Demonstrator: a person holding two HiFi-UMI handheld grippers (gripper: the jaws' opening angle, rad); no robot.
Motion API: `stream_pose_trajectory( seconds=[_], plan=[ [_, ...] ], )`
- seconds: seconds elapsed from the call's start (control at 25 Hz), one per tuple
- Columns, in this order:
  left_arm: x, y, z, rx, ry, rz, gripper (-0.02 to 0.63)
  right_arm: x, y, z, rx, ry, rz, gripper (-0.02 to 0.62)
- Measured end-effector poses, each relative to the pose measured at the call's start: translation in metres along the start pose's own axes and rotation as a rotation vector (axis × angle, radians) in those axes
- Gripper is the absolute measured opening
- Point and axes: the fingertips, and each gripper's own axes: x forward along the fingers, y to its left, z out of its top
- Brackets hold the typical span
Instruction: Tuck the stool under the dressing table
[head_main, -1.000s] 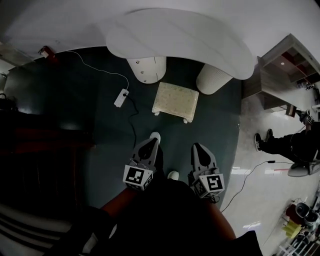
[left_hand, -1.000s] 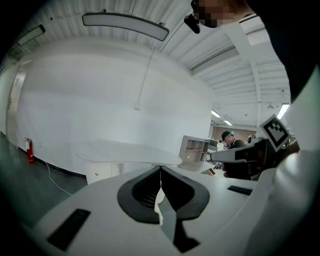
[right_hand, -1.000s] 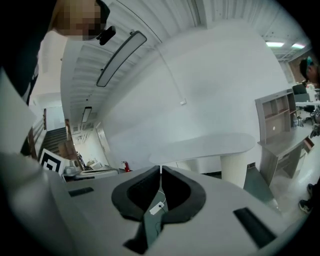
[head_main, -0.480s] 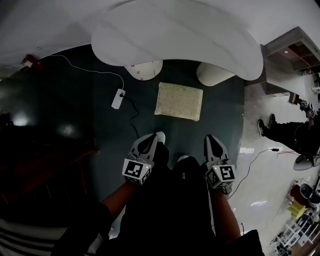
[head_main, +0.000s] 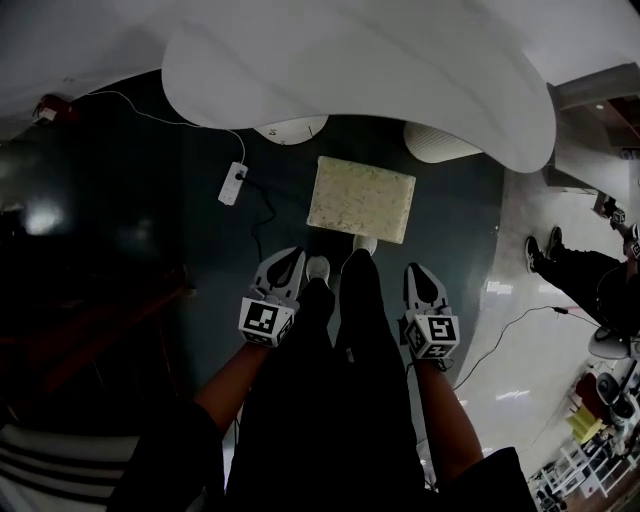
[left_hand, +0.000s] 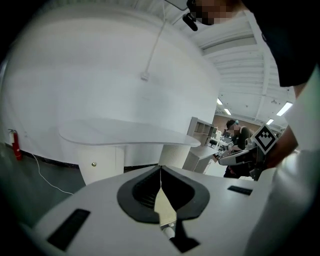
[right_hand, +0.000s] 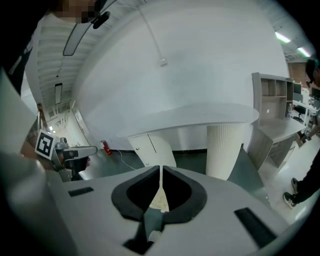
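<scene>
The stool (head_main: 361, 198), a low seat with a pale speckled cushion, stands on the dark floor just in front of the white dressing table (head_main: 360, 75). A sliver of the stool (left_hand: 164, 207) shows through the left jaws' notch, and a sliver of the stool (right_hand: 159, 200) through the right jaws' notch. My left gripper (head_main: 288, 266) is shut and empty, below and left of the stool. Shut and empty too, my right gripper (head_main: 421, 279) hangs below its right corner. The person's legs and a white shoe (head_main: 365, 244) at the stool's near edge stand between the two grippers.
Under the table top are a white cabinet (head_main: 290, 129) and a ribbed white pedestal (head_main: 440, 142). A white power strip (head_main: 232, 184) with its cable lies on the floor left of the stool. A shelf unit (right_hand: 274, 110) and another person (head_main: 585, 280) are at the right.
The person has stepped toward the table, so stool and table are nearer. Both grippers have sunk and moved forward, still shut. A shoe now reaches the stool's near edge.
</scene>
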Motion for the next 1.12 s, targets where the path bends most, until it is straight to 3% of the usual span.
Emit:
stream_pose_trajectory(
  seconds=[0.24,0.48,0.68,0.88,1.0,1.12],
  plan=[
    [0.055,0.025,-0.049,-0.066,0.088,0.011,0.017,0.057,-0.042,-0.049,0.032,0.095,-0.012,0.038],
    [0.101,0.054,-0.139,-0.058,0.181,0.035,0.018,0.105,-0.076,-0.106,0.047,0.105,-0.046,0.040],
    [0.132,0.079,-0.210,0.017,0.248,0.013,0.018,0.142,-0.105,-0.160,0.064,0.080,-0.099,0.040],
    [0.149,0.101,-0.268,-0.038,0.282,0.002,0.025,0.168,-0.122,-0.217,0.023,0.146,-0.090,0.041],
    [0.156,0.098,-0.305,-0.049,0.339,-0.031,0.093,0.170,-0.138,-0.245,0.000,0.193,-0.100,0.108],
    [0.157,0.091,-0.344,0.034,0.431,-0.080,0.116,0.173,-0.153,-0.274,0.010,0.237,-0.107,0.138]
  ],
)
